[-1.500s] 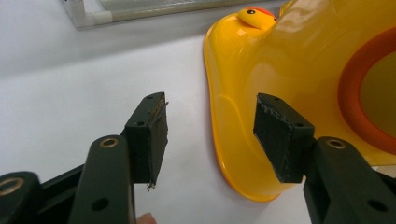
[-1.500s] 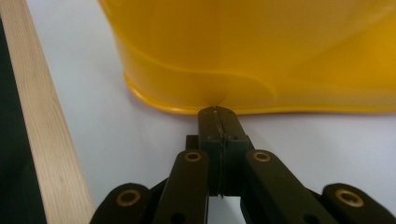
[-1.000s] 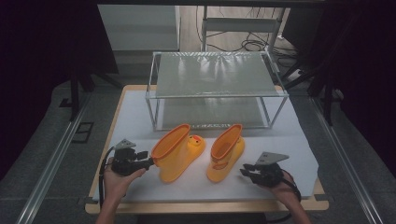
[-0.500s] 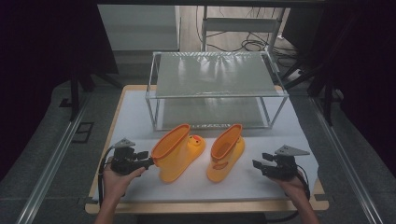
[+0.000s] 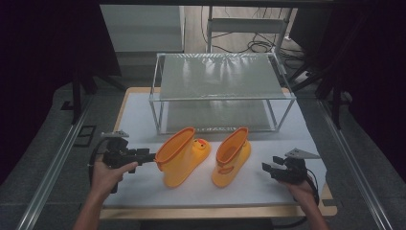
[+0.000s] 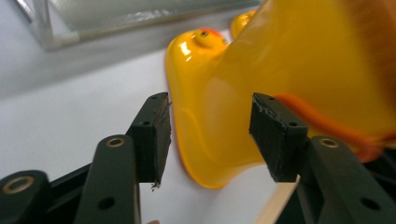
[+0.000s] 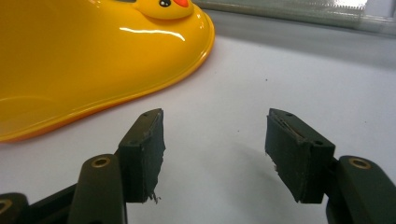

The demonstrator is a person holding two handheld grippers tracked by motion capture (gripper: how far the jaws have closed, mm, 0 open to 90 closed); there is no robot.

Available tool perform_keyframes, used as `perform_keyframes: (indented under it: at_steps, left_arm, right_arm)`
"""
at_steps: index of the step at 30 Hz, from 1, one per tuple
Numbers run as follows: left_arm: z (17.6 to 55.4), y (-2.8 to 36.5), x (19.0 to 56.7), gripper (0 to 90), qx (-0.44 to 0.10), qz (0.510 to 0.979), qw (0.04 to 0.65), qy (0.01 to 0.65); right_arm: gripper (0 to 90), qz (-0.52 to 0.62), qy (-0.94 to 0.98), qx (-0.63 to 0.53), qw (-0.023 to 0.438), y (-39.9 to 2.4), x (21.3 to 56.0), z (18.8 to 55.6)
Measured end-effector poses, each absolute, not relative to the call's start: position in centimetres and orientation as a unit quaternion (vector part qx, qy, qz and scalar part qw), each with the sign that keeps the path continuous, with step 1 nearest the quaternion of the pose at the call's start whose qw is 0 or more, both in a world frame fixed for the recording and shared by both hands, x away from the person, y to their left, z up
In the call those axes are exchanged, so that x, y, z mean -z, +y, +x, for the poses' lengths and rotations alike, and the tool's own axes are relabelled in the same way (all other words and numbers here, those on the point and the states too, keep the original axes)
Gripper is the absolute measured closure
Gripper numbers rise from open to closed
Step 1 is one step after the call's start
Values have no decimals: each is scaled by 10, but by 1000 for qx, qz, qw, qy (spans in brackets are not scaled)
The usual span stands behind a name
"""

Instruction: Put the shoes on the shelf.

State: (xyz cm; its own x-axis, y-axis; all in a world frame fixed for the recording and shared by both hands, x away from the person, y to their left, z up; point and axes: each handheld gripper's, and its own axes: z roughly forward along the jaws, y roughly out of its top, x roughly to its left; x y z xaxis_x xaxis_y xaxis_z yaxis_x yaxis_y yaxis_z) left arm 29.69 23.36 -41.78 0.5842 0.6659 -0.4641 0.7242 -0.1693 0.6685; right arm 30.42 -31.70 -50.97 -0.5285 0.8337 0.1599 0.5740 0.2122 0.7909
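At the near left of the white table, the left gripper sits at the top rim of the left boot, its jaws apart and lately narrowing, the boot's side between them unpinched. The right boot stands just beside it. Near right, the right gripper rests apart from that boot, jaws wide and bare.

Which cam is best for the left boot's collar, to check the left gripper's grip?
High view: the left boot shows whole, with the left gripper at its collar rim. Left gripper view shows its shaft and toe close up between open jaws, rim blurred. Right gripper view may catch a boot toe; which boot, I cannot tell.
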Motion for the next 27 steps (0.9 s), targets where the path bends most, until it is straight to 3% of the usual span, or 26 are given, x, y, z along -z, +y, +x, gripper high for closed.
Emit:
perform_keyframes:
  at_steps: [12, 27]
  left_arm:
    - [304, 217, 334, 508, 29, 800, 444, 404]
    - [320, 164, 271, 521, 81, 821, 456, 335]
  right_arm:
    - [389, 469, 760, -420, 160, -319, 511, 306]
    - [395, 477, 757, -418, 159, -320, 513, 307]
